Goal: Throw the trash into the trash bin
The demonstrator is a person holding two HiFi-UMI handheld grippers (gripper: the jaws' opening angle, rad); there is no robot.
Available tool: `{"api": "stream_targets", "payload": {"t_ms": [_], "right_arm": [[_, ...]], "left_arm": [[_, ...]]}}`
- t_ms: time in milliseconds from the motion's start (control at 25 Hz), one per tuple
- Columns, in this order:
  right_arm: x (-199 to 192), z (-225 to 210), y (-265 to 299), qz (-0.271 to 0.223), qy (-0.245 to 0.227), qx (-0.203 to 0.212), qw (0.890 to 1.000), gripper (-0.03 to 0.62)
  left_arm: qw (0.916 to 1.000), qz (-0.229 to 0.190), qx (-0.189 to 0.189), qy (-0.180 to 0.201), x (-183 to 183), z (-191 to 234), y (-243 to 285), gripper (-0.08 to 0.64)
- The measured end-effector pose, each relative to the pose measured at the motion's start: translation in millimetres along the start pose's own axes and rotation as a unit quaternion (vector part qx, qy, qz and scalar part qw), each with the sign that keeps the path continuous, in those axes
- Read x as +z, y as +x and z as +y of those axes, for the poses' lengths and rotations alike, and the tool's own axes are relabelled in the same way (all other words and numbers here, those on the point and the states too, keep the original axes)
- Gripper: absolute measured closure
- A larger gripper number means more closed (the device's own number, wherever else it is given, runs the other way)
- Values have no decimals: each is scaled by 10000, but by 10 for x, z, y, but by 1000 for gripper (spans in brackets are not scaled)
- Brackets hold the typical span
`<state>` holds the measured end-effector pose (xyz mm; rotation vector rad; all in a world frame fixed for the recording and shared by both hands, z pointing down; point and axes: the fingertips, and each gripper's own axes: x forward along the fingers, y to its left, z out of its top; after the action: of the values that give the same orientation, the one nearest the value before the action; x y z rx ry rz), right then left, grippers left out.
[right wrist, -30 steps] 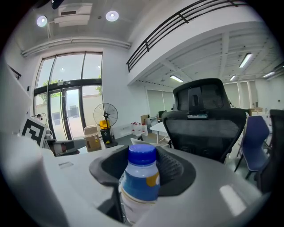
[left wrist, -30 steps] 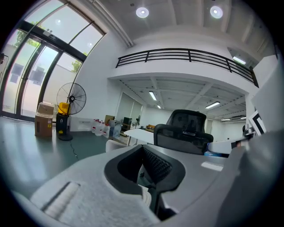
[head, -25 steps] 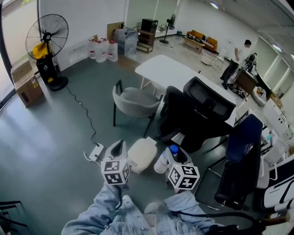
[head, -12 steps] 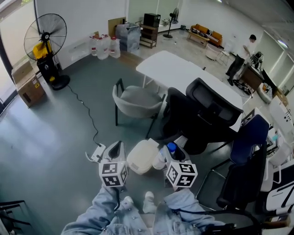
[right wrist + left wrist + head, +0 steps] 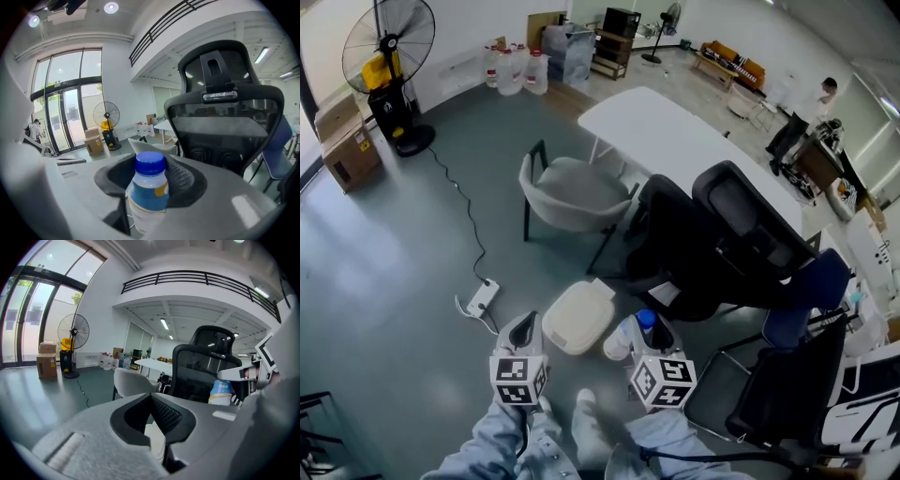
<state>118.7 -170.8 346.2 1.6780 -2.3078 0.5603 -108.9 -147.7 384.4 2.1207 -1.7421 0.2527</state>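
Right gripper view: the right gripper pinches a blue-capped bottle. The left gripper hangs spread, empty, beside the trash bin.

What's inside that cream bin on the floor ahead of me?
Nothing shows: the cream plastic bin looks to have its lid shut, which covers whatever is inside. The blue-capped white bottle is outside it, gripped in the jaws of the right gripper.
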Motion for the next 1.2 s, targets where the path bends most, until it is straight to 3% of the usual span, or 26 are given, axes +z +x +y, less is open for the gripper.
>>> {"api": "stream_targets", "payload": {"t_ms": [160,320,560,720,920,1200], "right_arm": [[-478,-89,348,215,18,72,9997,396],[-1261,-268,578,651,-33,59,9979,396],[-2244,-528,790,974,222,-288,9946,395],[-2751,-642,895,1179,71,-361,9923,396],[-3046,-676,948,1319,51,-346,9906,396],[-3166,-652,1053,1412,-34,-143,9899,396]], "left_arm": [[9998,195,-32,-18,-513,85,364,551],[9985,484,-34,-246,-1341,78,593,551],[9958,906,-142,-40,-2350,149,893,551],[9944,1040,-192,13,-2818,203,1069,551],[9911,1317,-150,80,-3216,309,1127,551],[9865,1594,-342,133,-3537,217,1307,551]]}}
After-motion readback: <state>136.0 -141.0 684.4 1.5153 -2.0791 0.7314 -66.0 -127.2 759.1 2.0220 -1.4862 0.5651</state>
